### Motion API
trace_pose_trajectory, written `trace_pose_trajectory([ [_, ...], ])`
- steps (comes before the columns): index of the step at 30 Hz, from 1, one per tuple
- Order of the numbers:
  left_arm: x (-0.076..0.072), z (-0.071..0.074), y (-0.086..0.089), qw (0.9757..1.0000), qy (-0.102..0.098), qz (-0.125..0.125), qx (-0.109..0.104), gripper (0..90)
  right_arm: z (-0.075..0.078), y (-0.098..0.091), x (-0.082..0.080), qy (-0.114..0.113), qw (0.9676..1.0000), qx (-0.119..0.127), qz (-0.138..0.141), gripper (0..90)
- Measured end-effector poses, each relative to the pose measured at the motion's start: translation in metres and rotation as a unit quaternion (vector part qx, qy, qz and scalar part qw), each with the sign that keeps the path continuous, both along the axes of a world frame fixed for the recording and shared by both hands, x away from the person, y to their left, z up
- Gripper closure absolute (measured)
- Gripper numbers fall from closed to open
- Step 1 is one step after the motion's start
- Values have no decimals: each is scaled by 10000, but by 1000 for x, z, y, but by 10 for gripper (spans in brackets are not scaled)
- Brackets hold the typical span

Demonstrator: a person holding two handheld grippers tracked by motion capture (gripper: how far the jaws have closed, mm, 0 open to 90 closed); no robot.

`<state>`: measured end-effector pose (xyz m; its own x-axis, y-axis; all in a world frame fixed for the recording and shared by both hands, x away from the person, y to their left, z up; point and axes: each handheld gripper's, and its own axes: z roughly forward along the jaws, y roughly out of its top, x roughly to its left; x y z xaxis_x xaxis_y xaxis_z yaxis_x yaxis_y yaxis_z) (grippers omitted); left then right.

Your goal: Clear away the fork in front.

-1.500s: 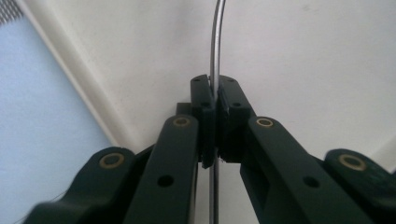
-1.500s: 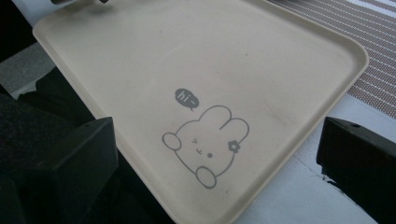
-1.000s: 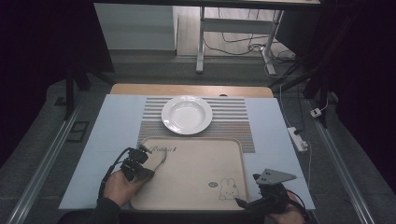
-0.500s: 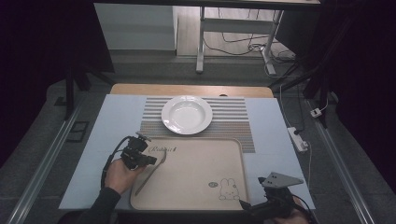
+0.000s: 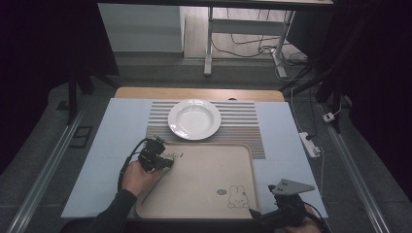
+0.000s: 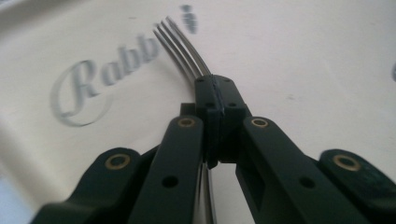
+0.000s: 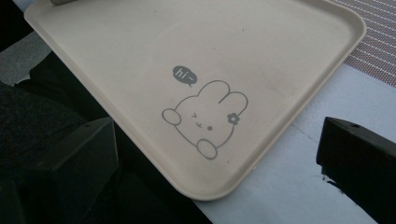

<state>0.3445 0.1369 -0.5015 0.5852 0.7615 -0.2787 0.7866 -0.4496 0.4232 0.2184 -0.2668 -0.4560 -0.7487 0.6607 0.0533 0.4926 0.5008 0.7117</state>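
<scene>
A metal fork (image 6: pixel 180 46) sticks out past my left gripper (image 6: pixel 215 93), which is shut on its neck, with the tines over the "Rabbit" lettering on the beige tray (image 6: pixel 303 60). In the high view the left gripper (image 5: pixel 166 162) hovers over the tray's far left corner. The tray (image 5: pixel 204 184) carries a rabbit drawing (image 7: pixel 205 119) near its front right corner. My right gripper (image 5: pixel 255 213) is at that corner, low at the table's front edge, and the right gripper (image 7: pixel 215 126) is open with nothing between its wide-apart jaws. A white plate (image 5: pixel 194 119) stands beyond the tray.
A striped placemat (image 5: pixel 243 121) lies under the plate on the pale blue table cover (image 5: pixel 116 136). A white power strip (image 5: pixel 309 144) lies off the table's right side. Dark table legs and cables stand farther back.
My left gripper with the fork has shifted slightly forward over the tray's far left corner. The right gripper has drawn back toward the front edge.
</scene>
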Motion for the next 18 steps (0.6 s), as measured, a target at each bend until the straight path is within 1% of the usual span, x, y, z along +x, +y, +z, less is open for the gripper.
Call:
trace_pose_trajectory([
  [3,-2,-1,-7,9999,-49,-93,64,890,0,0,0,22,10000,-18,9,0],
  [4,-3,0,-7,9999,-92,-102,20,890,0,0,0,30,10000,-11,9,0],
  [7,-4,0,-11,9995,-90,-263,-150,890,0,0,1,53,10000,15,6,0],
  [8,-5,-1,-14,9993,-67,-345,-132,890,0,0,1,47,10000,20,9,0],
  [9,-5,-3,-17,9992,-53,-403,-58,889,0,0,1,67,10000,11,14,0],
  [12,-6,-10,-25,9986,-11,-518,31,889,0,0,1,69,10000,5,41,0],
  [13,-6,-11,-27,9986,-13,-521,94,890,0,0,1,71,10000,7,43,0],
  [15,-6,-12,-27,9987,-35,-489,97,890,0,0,1,86,10000,24,44,0],
  [18,-4,-12,-22,9992,-100,-317,218,889,0,-1,1,110,9999,8,43,0],
])
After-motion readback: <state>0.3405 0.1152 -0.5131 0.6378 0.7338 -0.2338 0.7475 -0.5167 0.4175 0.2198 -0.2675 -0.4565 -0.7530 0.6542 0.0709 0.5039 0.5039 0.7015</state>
